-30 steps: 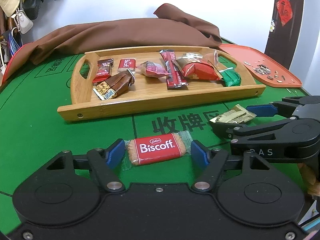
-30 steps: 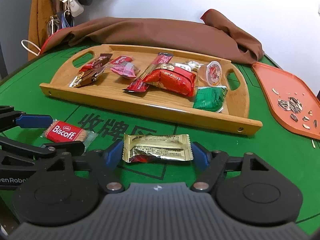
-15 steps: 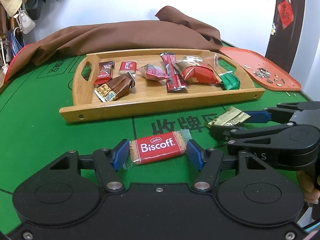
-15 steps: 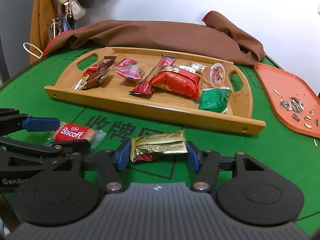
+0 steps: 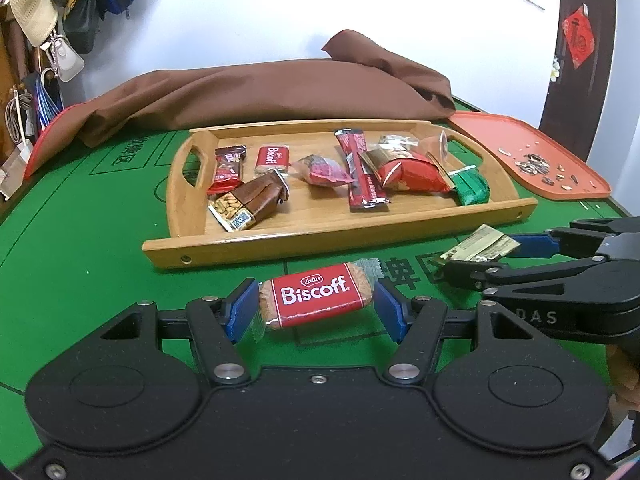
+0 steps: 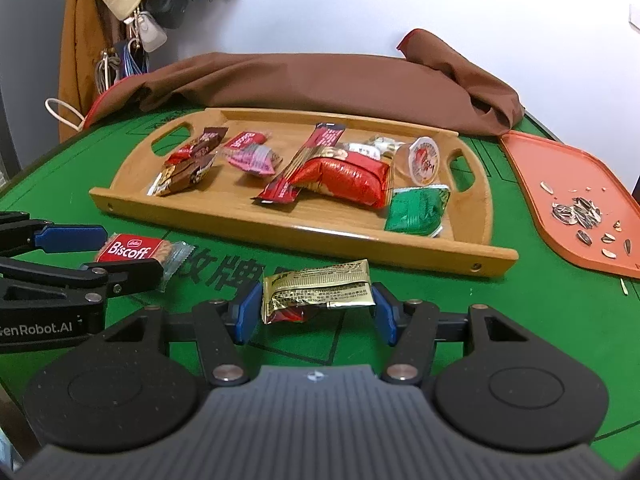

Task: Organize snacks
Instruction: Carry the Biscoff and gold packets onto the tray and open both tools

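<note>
Biscoff packet (image 5: pixel 318 300) held crosswise between the blue pads (image 5: pixel 242 314) of the left gripper (image 5: pixel 316 312), clear of the green felt (image 5: pixel 80 264) by the look of it, just in front of the near rail of the wooden tray (image 5: pixel 248 248). Gold wrapper (image 6: pixel 318 288) gripped the same way by the right gripper (image 6: pixel 314 312), jaws narrowed onto its two short ends and the foil bowed upward in the middle. Both pairs of jaws just closed in, each with its snack between them.

To finish the step well: lift straight up first, high enough to clear the tray's raised front edge, then carry forward. Keep the two grippers apart while moving, since they sit side by side and close. No further squeeze on the biscuit, brittle inside a thin film. Gold wrapper soft and slippery, so hold level and avoid tipping.

Set the biscuit down near the other Biscoff (image 5: pixel 273 158) at the tray's left end, like with like. Bare wood in the front middle suits the gold wrapper; contents hard to read from either view, possibly a candy bar. Open wide only once each snack rests on the wood. Steer clear of the orange tray (image 6: pixel 560 184) with sunflower seed shells (image 6: pixel 576 214).
</note>
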Demonstrator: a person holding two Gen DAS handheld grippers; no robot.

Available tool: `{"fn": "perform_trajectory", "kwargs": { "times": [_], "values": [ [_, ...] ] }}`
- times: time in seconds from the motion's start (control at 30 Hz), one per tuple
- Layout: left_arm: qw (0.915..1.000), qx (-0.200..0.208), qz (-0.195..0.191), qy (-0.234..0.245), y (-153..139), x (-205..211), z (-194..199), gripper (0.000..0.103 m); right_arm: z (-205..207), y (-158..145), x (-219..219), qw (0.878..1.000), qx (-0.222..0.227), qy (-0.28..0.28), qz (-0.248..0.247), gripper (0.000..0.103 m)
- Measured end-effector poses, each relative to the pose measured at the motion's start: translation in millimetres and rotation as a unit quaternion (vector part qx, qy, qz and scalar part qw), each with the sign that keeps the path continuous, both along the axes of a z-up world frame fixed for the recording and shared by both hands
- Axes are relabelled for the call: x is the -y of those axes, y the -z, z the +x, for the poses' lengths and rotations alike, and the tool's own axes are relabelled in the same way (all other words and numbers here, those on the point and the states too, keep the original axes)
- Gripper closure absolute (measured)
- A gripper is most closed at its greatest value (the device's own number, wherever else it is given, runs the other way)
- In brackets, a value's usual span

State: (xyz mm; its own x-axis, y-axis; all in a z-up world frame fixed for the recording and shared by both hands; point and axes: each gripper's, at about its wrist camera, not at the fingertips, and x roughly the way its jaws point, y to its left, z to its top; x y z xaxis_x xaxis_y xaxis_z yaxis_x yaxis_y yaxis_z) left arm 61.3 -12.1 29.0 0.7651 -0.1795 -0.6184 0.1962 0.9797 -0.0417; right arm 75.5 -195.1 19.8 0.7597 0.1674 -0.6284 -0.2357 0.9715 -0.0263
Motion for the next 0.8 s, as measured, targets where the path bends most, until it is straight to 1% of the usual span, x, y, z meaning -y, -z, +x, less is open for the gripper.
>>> {"fn": "perform_trajectory", "kwargs": {
  "times": [0.37, 0.57, 0.8],
  "values": [
    [0.9999, -0.015, -0.007, -0.005, -4.8, 0.2, 13.5, 0.042, 4.7, -12.7, 7.2, 1.000, 0.006, 0.007, 0.015, 0.042],
    [0.9999, -0.005, -0.010, -0.004, -15.8, -0.9, 19.6, 0.042, 11.4, -21.1, 11.2, 1.000, 0.010, 0.012, 0.026, 0.042],
    [0.9998, 0.007, -0.016, -0.006, -31.1, -2.0, 35.4, 0.042, 22.7, -34.2, 14.3, 0.999, 0.020, 0.017, 0.034, 0.042]
  ]
}}
